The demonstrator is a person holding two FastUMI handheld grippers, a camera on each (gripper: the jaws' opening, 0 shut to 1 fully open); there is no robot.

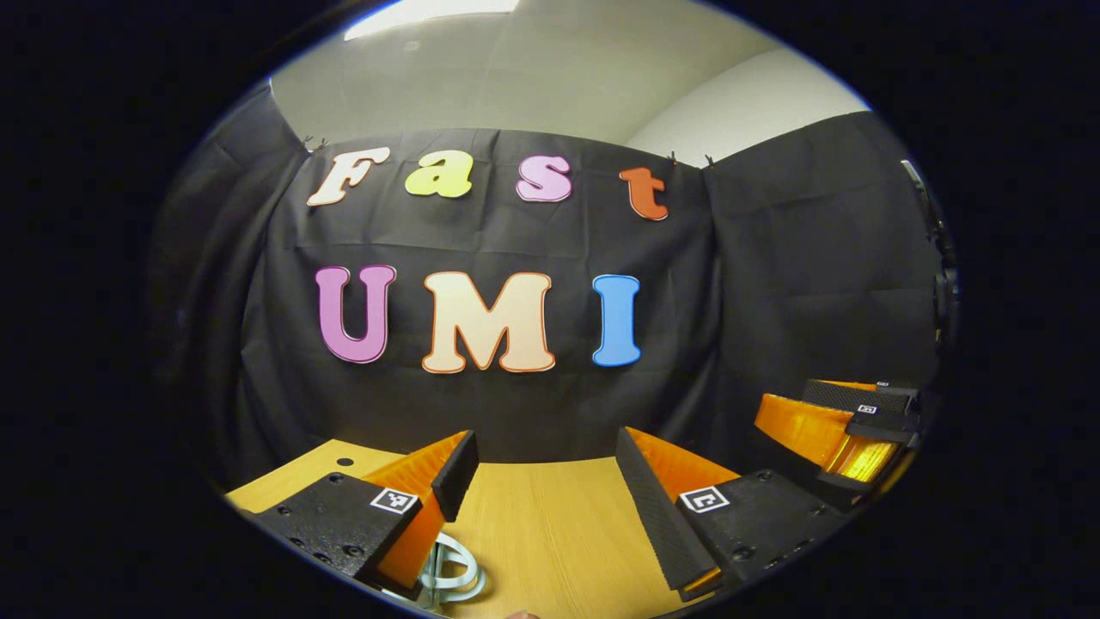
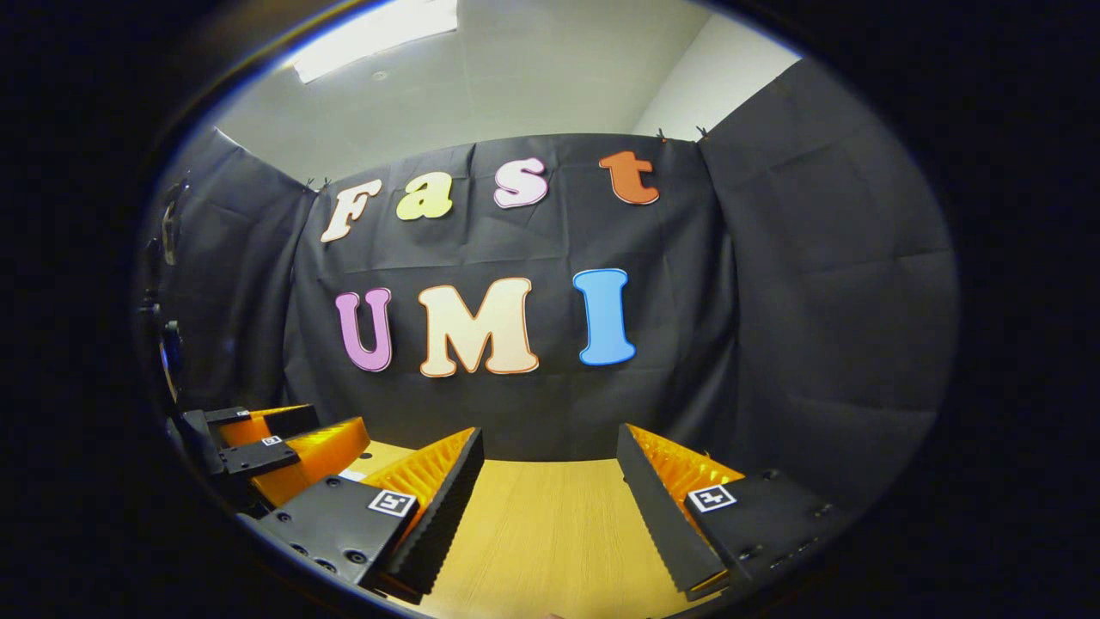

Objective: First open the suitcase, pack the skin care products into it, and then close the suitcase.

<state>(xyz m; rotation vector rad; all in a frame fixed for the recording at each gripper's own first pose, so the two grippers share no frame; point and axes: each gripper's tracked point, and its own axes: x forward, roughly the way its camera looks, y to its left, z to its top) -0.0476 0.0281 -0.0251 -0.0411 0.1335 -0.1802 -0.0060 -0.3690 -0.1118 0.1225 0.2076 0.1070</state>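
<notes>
In the left gripper view the left gripper (image 1: 546, 481) stands with its jaws spread wide and nothing between them, just bare wooden table (image 1: 550, 533). Each finger block carries a small square black-and-white marker tag (image 1: 394, 500); these are coded patterns, not readable words. At about seven o'clock, right under the inner edge of the near finger, a silvery metal ring or looped piece (image 1: 455, 572) lies on the table top, partly hidden by the finger; what it belongs to cannot be told. A small dark hole (image 1: 345, 462) shows in the table at about eight o'clock.

Farther off, at about four o'clock in this view, the right gripper (image 1: 859, 430) shows from the side, well apart from the left one; its fingers look spread from this angle.

In the right gripper view the right gripper (image 2: 550, 481) is likewise wide open and holds nothing, with plain table between its fingers. Its blocks bear the same kind of square marker tags (image 2: 711, 497), again with no legible writing. At about eight o'clock the left gripper (image 2: 284, 443) appears side-on, near the table's far left corner.

The suitcase and the skin care products cannot be placed from these pictures, so their position relative to either gripper cannot be told, nor how they look.

Beyond the table hangs the black cloth wall (image 2: 816, 301) of the booth, creased and pinned at the top, and above it a pale ceiling (image 1: 559, 69) with a bright light panel (image 2: 378, 39) at about eleven o'clock.
</notes>
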